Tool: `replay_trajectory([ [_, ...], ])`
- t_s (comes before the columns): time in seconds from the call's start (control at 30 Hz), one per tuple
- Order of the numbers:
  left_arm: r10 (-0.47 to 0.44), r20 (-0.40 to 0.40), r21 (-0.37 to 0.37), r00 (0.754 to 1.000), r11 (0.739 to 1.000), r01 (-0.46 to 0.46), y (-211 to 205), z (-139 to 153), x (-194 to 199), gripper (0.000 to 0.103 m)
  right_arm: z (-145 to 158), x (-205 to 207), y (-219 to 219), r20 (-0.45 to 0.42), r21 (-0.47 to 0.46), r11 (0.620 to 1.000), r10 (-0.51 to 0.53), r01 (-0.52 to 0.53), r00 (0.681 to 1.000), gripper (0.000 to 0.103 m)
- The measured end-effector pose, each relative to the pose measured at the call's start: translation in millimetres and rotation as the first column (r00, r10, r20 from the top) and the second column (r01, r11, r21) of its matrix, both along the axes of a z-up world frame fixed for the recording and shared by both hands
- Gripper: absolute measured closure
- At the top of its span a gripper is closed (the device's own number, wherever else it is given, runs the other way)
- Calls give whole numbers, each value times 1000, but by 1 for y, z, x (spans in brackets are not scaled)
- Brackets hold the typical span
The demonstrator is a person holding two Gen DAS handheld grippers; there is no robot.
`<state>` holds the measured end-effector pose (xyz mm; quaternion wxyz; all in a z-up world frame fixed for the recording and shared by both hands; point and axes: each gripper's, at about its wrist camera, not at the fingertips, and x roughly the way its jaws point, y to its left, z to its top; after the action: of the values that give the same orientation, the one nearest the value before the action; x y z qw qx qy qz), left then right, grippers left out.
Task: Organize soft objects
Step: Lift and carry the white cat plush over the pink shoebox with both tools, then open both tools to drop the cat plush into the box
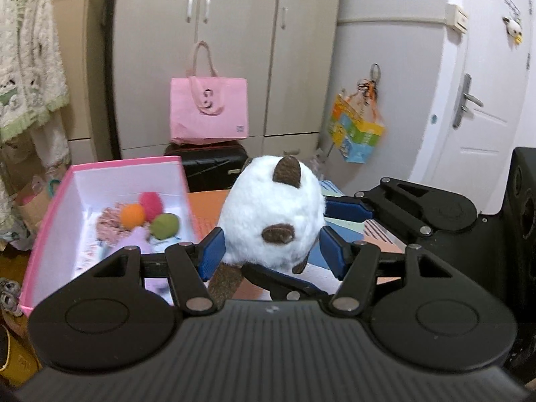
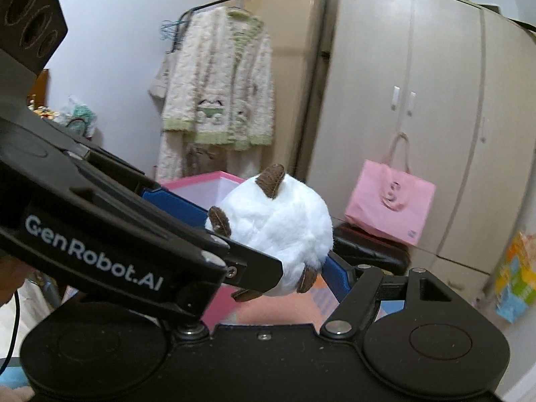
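Note:
A round white plush toy [image 1: 273,212] with brown ears and paws is held in the air between both grippers. My left gripper [image 1: 271,251] has its blue pads against the toy's sides and is shut on it. My right gripper [image 2: 268,234] comes in across the left one and also clasps the toy [image 2: 278,231]; its fingers [image 1: 348,209] show at the toy's right in the left wrist view. A pink box [image 1: 50,214] with a white inside stands to the left and holds several small soft toys, among them an orange ball [image 1: 132,216] and a green one [image 1: 164,226].
An orange mat [image 1: 207,207] covers the table under the grippers. A pink tote bag [image 1: 209,109] sits on a black case [image 1: 211,164] by beige wardrobes. A colourful bag [image 1: 356,130] hangs at the right near a white door. A fluffy robe [image 2: 214,93] hangs on a rack.

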<state>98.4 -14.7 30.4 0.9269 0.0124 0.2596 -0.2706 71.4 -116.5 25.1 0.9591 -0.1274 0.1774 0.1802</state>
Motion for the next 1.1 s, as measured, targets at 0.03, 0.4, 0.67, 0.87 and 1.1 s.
replay_trajectory([
  [0.03, 8, -8, -6, 1000, 1000, -9, 7, 3, 4, 42, 3, 3, 6, 2, -6, 1000, 12, -12, 1000, 26],
  [0.4, 109, -36, -38, 993, 993, -110, 62, 4, 42, 43, 10, 57, 43, -81, 103, 988, 126, -117, 989, 26],
  [0.67, 100, -129, -72, 987, 991, -110, 88, -15, 77, 43, -10, 100, 48, -247, 212, 970, 175, -123, 953, 26],
  [0.87, 85, -180, -92, 980, 990, -102, 95, -34, 91, 43, -27, 111, 56, -305, 190, 975, 166, -111, 938, 26],
  [1.1, 59, -200, -103, 978, 991, -81, 100, -41, 95, 40, -28, 110, 55, -309, 134, 984, 150, -113, 939, 24],
])
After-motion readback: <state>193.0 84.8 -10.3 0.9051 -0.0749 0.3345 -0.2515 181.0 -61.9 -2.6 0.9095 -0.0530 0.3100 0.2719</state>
